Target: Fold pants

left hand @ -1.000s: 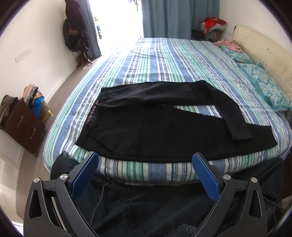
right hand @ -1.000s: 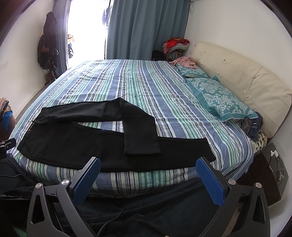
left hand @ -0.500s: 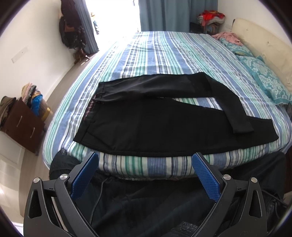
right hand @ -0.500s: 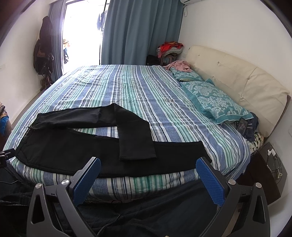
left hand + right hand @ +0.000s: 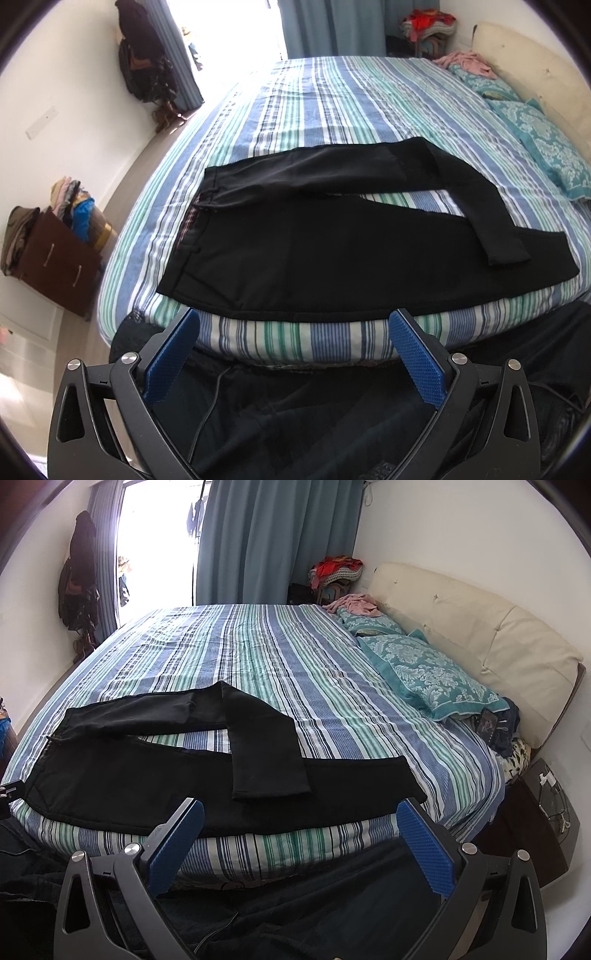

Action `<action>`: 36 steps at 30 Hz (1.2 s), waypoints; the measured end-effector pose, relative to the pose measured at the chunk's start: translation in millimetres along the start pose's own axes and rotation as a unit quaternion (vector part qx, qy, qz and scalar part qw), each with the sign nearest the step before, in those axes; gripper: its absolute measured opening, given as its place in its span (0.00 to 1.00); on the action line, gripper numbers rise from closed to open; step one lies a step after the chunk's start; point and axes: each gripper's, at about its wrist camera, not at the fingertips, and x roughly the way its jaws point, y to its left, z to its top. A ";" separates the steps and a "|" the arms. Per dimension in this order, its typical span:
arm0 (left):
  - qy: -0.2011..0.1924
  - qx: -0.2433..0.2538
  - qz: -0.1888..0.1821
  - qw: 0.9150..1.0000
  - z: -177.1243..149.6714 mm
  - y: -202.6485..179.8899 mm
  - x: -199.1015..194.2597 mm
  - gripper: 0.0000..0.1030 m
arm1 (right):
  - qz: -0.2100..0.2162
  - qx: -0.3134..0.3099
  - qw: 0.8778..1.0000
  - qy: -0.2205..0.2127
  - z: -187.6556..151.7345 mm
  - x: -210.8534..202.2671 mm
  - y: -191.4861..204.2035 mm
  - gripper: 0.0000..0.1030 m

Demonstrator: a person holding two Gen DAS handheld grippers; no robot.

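On the striped bed (image 5: 280, 657) the black pants (image 5: 295, 254) lie near its front edge, one leg crossed over, soft and limp, best pinched at hem or waistband; my left claw (image 5: 293, 352) and right claw (image 5: 301, 843) hover wide, empty.

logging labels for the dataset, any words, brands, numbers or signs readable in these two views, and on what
None can be read in either view.
Black pants: no legible tag; only a faint striped lining at the waistband.
Wall plate: blank.
Dark object by the patterned pillow: too small and blurred to read.
Left gripper and right gripper: no markings.
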 end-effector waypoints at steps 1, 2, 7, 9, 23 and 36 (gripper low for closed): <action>0.002 0.001 0.001 1.000 0.1 -0.6 1.2 0.99 | -0.001 -0.001 1.000 0.000 0.2 0.7 0.4 1.00; 0.004 0.003 0.003 1.000 0.0 -0.9 2.6 0.99 | -0.001 -0.001 1.000 0.001 0.2 1.4 0.8 1.00; 0.009 0.005 0.008 1.000 0.2 -1.7 7.6 0.99 | 0.000 -0.004 1.000 0.007 -0.6 5.8 2.1 1.00; 0.012 0.004 0.008 1.000 0.3 -1.7 10.1 0.99 | 0.002 -0.005 1.000 0.009 -0.5 8.7 2.1 1.00; 0.008 -0.014 0.000 1.000 12.2 0.6 23.6 0.99 | 0.078 0.014 0.996 -0.040 -4.8 28.9 -13.4 1.00; 0.019 -0.004 0.011 1.000 7.5 -7.6 26.9 0.99 | 0.176 -0.138 0.971 0.081 -22.5 161.8 31.2 0.66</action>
